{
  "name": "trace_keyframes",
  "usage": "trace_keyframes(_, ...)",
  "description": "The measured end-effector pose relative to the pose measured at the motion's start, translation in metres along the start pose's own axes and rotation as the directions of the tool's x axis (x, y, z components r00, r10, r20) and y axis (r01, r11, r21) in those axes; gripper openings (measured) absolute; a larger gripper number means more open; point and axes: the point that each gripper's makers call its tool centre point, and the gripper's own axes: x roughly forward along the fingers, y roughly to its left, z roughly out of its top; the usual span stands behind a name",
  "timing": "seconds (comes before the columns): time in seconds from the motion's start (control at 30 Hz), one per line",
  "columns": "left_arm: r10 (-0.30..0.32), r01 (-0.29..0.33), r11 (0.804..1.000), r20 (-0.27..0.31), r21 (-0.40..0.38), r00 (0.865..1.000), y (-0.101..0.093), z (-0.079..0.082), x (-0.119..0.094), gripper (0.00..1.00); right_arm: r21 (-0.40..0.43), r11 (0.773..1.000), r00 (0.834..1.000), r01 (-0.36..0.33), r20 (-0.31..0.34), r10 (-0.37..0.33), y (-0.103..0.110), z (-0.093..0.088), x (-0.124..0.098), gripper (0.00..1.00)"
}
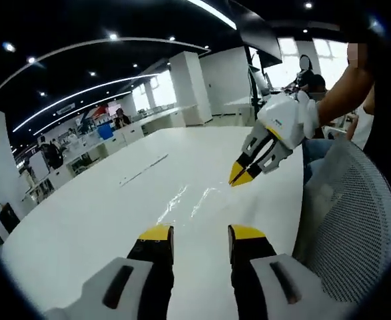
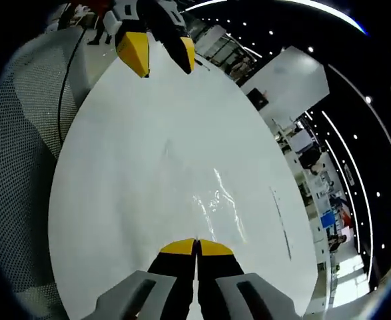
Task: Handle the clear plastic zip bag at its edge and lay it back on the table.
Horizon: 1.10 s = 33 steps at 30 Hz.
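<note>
Two yellow-tipped jaws of my left gripper [image 1: 200, 235] stand apart with bare white desk [image 1: 82, 220] showing in the gap; nothing is between them. My right gripper [image 2: 196, 247] has its jaws pressed together, tip against tip, and I see nothing pinched there, though the clear plastic zip bag [image 2: 216, 207] begins just beyond those tips, so a thin edge caught between them could escape me.

The bag lies flat on the desk, and I know it mostly by its glare and wrinkles. In the left gripper view it is a streak of shine [image 1: 182, 200] just ahead of my left jaws, running toward the right gripper, which comes in from the right with its yellow tips closed, low over the desk past the bag's far end; a hand in a white glove [image 1: 308, 110] holds it. The right gripper view gives the reverse: the left gripper hangs at the top with its tips spread, well apart from the bag.

Past the desk edge, the left gripper view shows a grey mesh chair [image 1: 355, 220]; the right gripper view shows a long thin dark line [image 2: 280, 223] on the desk beside the bag.
</note>
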Motion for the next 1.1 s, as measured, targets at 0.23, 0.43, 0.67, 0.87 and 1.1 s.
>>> trace_keyframes(0.23,0.025,-0.026,1.0,-0.028,-0.016,0.999,-0.005,-0.016,-0.001,0.36,0.117,0.993,0.999,-0.029,-0.016,0.032,0.016,-0.008,0.02,0.0)
trace_keyframes(0.43,0.052,-0.053,0.998,-0.035,-0.04,0.998,-0.007,-0.027,-0.002,0.38,0.203,0.976,0.996,-0.083,0.004,0.084,0.03,-0.009,0.028,0.04)
trace_keyframes(0.67,0.07,-0.073,0.995,-0.045,-0.068,0.997,-0.008,-0.036,-0.002,0.42,0.403,0.905,0.989,-0.134,0.114,0.096,0.029,-0.004,0.022,0.27)
trace_keyframes(0.87,0.074,-0.078,0.994,-0.052,-0.076,0.996,-0.005,-0.042,0.0,0.47,0.508,0.852,0.983,-0.129,0.178,0.042,0.016,-0.004,0.003,0.48)
trace_keyframes(1.1,0.071,-0.076,0.995,-0.065,-0.068,0.995,-0.007,-0.041,0.0,0.53,0.58,0.806,0.977,-0.119,0.211,-0.008,0.008,-0.009,-0.024,0.66)
